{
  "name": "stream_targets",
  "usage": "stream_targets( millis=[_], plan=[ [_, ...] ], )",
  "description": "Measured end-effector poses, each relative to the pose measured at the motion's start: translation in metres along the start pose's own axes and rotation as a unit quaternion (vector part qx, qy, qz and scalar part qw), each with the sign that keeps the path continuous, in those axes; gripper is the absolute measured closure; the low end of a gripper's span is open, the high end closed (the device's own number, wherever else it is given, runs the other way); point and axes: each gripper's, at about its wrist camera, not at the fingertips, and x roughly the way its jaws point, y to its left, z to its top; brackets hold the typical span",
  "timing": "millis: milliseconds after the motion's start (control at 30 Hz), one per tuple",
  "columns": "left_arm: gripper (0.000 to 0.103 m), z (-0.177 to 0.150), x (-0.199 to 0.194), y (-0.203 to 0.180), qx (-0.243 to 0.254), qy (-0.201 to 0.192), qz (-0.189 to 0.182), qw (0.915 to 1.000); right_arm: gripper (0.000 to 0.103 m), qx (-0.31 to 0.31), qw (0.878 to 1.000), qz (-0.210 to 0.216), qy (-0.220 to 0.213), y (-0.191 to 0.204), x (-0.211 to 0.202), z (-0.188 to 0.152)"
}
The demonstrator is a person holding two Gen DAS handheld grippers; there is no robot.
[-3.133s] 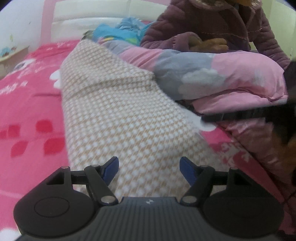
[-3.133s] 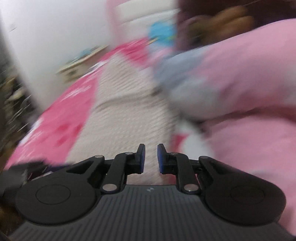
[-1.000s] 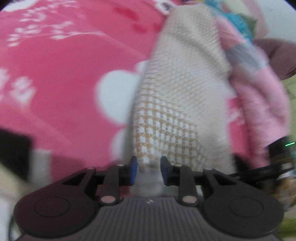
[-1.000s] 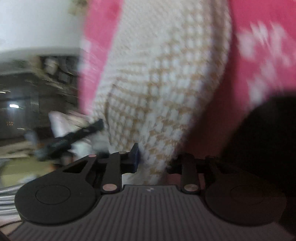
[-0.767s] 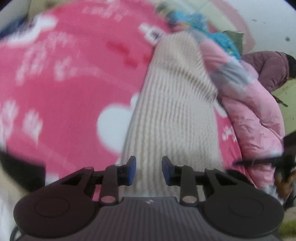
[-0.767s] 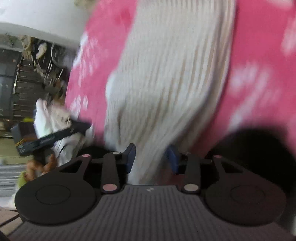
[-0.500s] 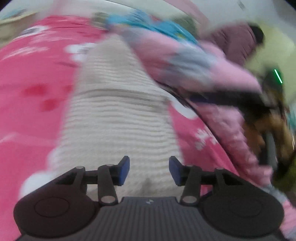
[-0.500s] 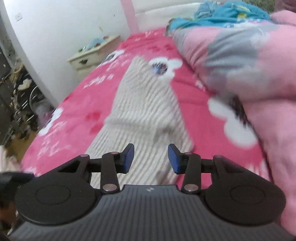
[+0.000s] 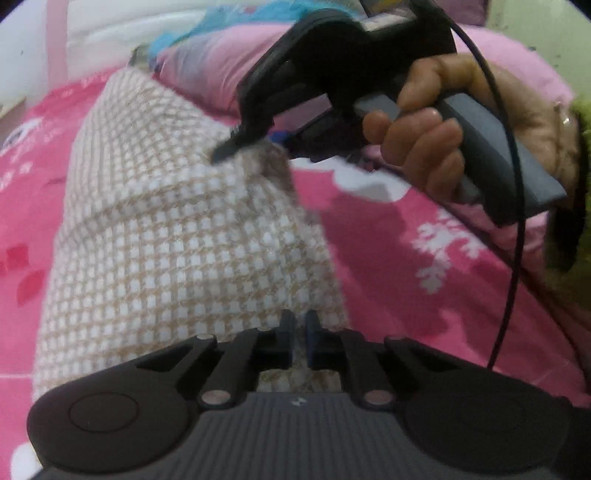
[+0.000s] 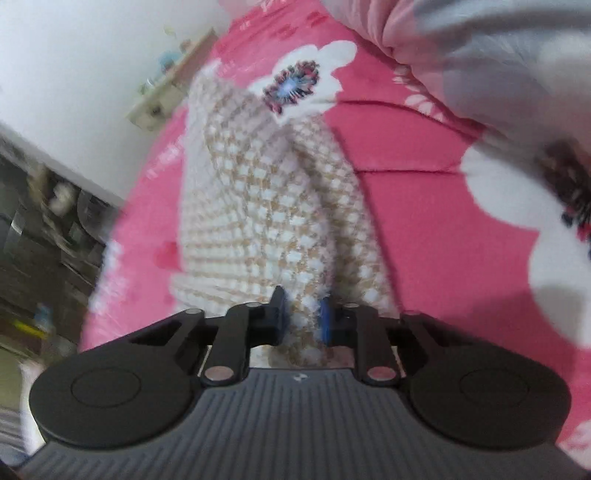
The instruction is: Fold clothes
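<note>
A beige-and-white checked garment (image 9: 184,240) lies lengthwise on the pink bed sheet (image 9: 388,258). My left gripper (image 9: 299,332) is shut on the garment's near edge, and cloth shows in the thin slit between its blue pads. In the left wrist view a hand (image 9: 417,147) holds my right gripper (image 9: 258,144) further up the garment's right edge, where a corner is pulled up. In the right wrist view the right gripper (image 10: 301,314) is closing, its pads pressing on a bunched fold of the garment (image 10: 258,192).
A pink and grey quilt (image 9: 214,62) is heaped along the right side of the bed (image 10: 480,55). Blue cloth (image 9: 221,18) lies by the white headboard (image 9: 110,26). A black cable (image 9: 517,221) hangs from the right gripper. A bedside cabinet (image 10: 166,92) stands by the wall.
Half a second ago both grippers stood open over the garment. Both have since swung across and closed on its edge, and the right gripper has come into the left wrist view.
</note>
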Motion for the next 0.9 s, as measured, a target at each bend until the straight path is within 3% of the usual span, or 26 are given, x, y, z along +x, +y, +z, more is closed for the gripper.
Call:
stream_targets(
  millis=[100,133,300,367,400,433,467,500,533,567,633,733,767,833,867,900],
  plan=[
    [0.097,0.001,-0.015,-0.003,0.033,0.003,-0.037,0.9988,0.090,0.097,0.989,0.114,-0.001,-0.025,-0.019,-0.008],
    [0.097,0.001,-0.015,-0.002,0.037,0.007,-0.047,0.9982,0.090,0.120,0.984,0.128,-0.001,-0.037,-0.021,-0.011],
    [0.091,-0.005,0.022,0.004,0.030,0.039,-0.039,0.9980,0.090,0.178,0.979,0.095,-0.014,-0.114,0.005,-0.023],
    [0.088,-0.008,0.026,0.001,0.044,0.032,-0.034,0.9979,0.088,0.109,0.990,0.082,-0.030,-0.100,0.004,-0.023],
    [0.082,-0.009,0.024,0.000,0.047,0.026,-0.036,0.9979,0.084,0.059,0.996,0.060,-0.038,-0.087,-0.001,-0.023],
    [0.068,-0.010,0.020,-0.001,0.044,0.023,-0.043,0.9978,0.080,0.010,0.998,0.025,-0.055,-0.072,-0.009,-0.023],
    [0.061,-0.012,0.016,-0.003,0.037,0.028,-0.051,0.9977,0.072,-0.027,0.996,-0.010,-0.079,-0.061,-0.018,-0.023],
    [0.054,-0.012,0.012,-0.003,0.025,0.039,-0.056,0.9974,0.072,-0.058,0.992,-0.042,-0.104,-0.051,-0.026,-0.023],
    [0.054,-0.012,0.007,-0.003,0.013,0.050,-0.060,0.9969,0.072,-0.081,0.985,-0.067,-0.135,-0.042,-0.037,-0.024],
    [0.054,-0.011,-0.001,-0.001,-0.002,0.058,-0.060,0.9965,0.072,-0.094,0.980,-0.074,-0.161,-0.035,-0.045,-0.026],
    [0.054,-0.008,-0.018,0.008,-0.023,0.051,-0.037,0.9977,0.077,-0.128,0.974,-0.039,-0.182,-0.017,-0.054,-0.030],
    [0.054,-0.008,-0.031,0.031,-0.044,0.026,0.038,0.9980,0.078,-0.233,0.958,-0.001,-0.165,0.017,-0.042,-0.046],
    [0.054,-0.011,-0.027,0.041,-0.053,0.026,0.065,0.9961,0.079,-0.261,0.953,-0.011,-0.153,0.022,-0.030,-0.051],
    [0.054,-0.028,-0.015,0.060,-0.081,0.032,0.108,0.9903,0.079,-0.291,0.946,-0.092,-0.112,0.011,0.002,-0.059],
    [0.054,-0.039,-0.011,0.068,-0.100,0.028,0.116,0.9878,0.077,-0.285,0.946,-0.132,-0.085,-0.002,0.015,-0.060],
    [0.053,-0.050,-0.010,0.074,-0.123,0.012,0.107,0.9866,0.077,-0.264,0.952,-0.139,-0.076,-0.007,0.016,-0.058]
  ],
)
